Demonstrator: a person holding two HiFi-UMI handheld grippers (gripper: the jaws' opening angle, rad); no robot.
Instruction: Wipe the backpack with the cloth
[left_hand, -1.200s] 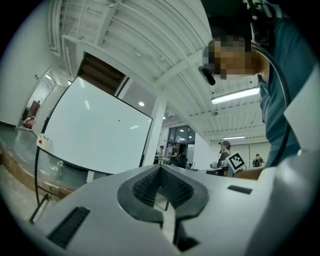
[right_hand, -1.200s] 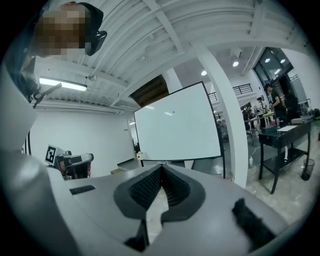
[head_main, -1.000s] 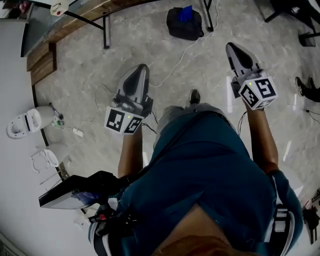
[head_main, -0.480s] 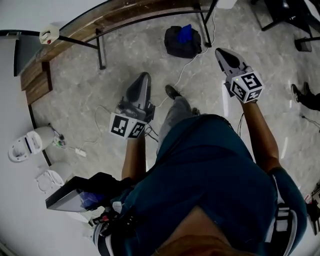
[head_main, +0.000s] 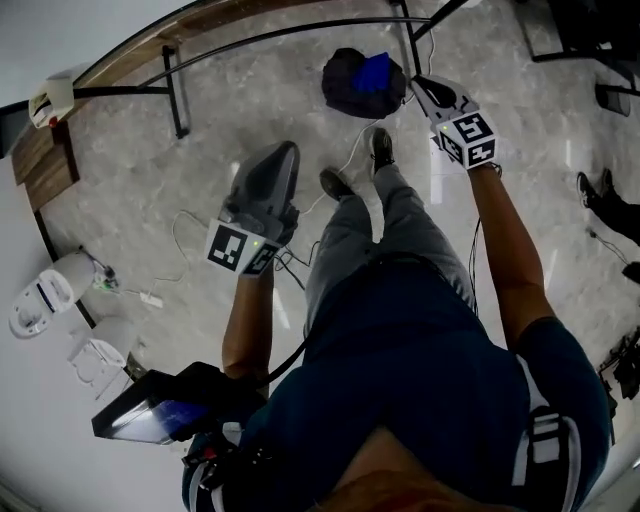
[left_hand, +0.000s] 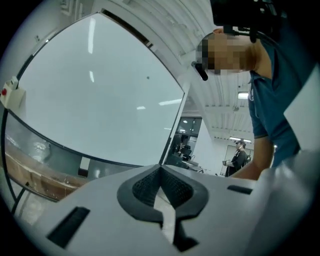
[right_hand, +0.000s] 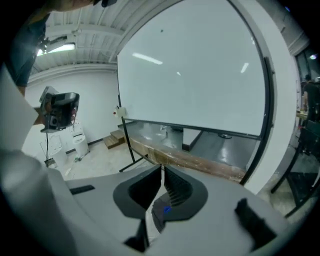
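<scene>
Marbled floor (head_main: 120, 170) lies below. The left gripper (head_main: 287, 150) has its jaws together on nothing. Ahead, the dark backpack (head_main: 345, 92) slumps on the floor, the blue cloth (head_main: 376, 72) on top. Both look soft and light, so a raised cloth fold seems the best pinch. Just beside it, the right gripper (head_main: 425, 90) is closed and empty.

left gripper (left_hand: 160, 176): lower centre, jaws together, nothing between | whiteboard (left_hand: 100, 90): upper left, dark frame | teal shirt (left_hand: 275, 105): right edge | standing person (left_hand: 239, 159): distant, right of centre
</scene>
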